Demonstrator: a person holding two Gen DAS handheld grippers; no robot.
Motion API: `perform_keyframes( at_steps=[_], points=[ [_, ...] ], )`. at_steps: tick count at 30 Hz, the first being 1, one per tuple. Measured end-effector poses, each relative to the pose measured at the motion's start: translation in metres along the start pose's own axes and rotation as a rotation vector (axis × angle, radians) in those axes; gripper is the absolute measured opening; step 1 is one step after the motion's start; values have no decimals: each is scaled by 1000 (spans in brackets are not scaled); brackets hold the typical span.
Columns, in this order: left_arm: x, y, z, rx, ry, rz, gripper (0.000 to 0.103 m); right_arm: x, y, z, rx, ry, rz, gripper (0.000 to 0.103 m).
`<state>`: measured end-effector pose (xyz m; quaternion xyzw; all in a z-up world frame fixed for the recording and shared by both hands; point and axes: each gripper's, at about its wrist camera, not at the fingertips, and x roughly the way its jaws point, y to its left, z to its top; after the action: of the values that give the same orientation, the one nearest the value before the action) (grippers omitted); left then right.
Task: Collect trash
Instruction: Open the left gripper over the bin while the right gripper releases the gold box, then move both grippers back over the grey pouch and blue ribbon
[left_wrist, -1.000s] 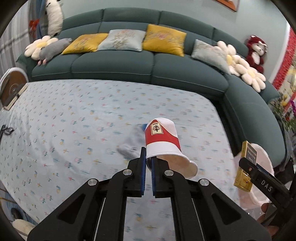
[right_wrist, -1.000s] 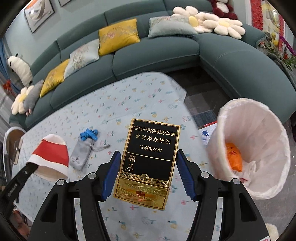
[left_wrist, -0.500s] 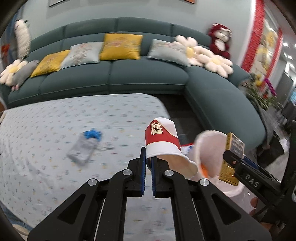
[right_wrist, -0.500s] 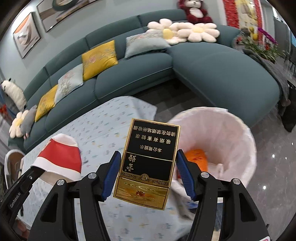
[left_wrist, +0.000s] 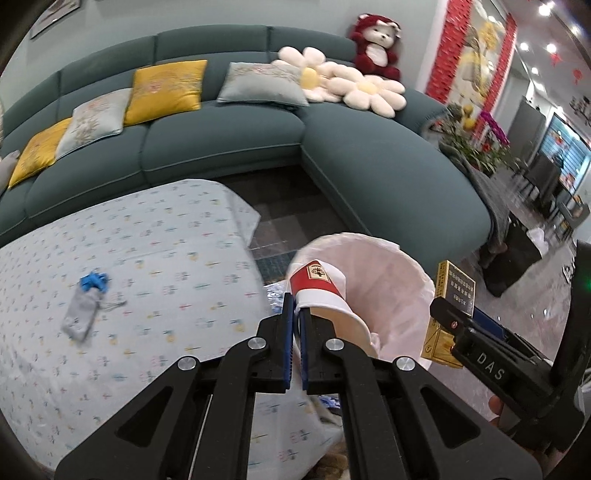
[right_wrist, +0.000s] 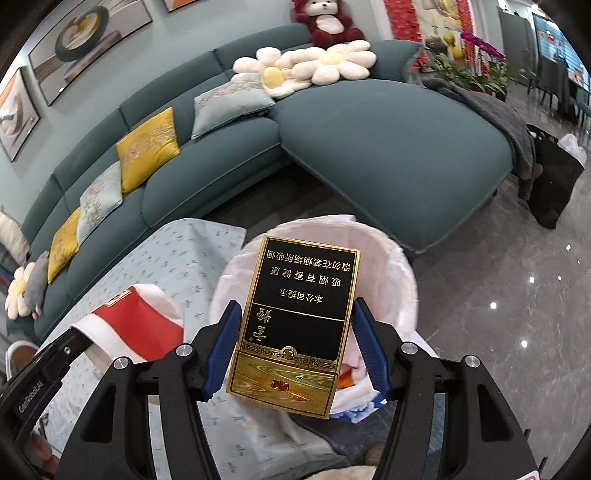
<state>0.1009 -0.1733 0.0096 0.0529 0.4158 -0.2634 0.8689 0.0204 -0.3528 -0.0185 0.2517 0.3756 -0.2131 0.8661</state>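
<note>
Our left claw (left_wrist: 296, 317) is pressed together on the wall of a red-and-white paper cup (left_wrist: 323, 295), pinching it near the rim with the cup tipped bottom-up. It hangs at the near rim of the trash bin (left_wrist: 399, 291), which is lined with a white bag and stands on the floor just beside the tabletop (left_wrist: 147, 258).

Our right claw (right_wrist: 295, 332) clamps a black-and-gold cigarette box (right_wrist: 299, 317) by its two long edges, and the box sits over the bin's mouth (right_wrist: 402, 273). We see something orange (right_wrist: 345, 378) down in the liner.

Back on the floral cloth lie a grey pouch (left_wrist: 81, 315) and, touching its far end, a crumpled blue scrap (left_wrist: 94, 281). Beyond stands a teal sofa (left_wrist: 229, 140).
</note>
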Motion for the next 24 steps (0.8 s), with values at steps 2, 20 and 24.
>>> perform_keyframes(
  at_steps=[2, 20, 24],
  points=[
    [7, -11, 2, 17, 8, -13, 3, 2, -9, 1, 12, 2, -4, 59],
    [32, -36, 3, 18, 29, 1, 53, 19, -29, 3, 34, 31, 0, 59],
    [31, -27, 2, 4, 26, 16, 53, 22, -22, 4, 18, 39, 12, 60]
  ],
)
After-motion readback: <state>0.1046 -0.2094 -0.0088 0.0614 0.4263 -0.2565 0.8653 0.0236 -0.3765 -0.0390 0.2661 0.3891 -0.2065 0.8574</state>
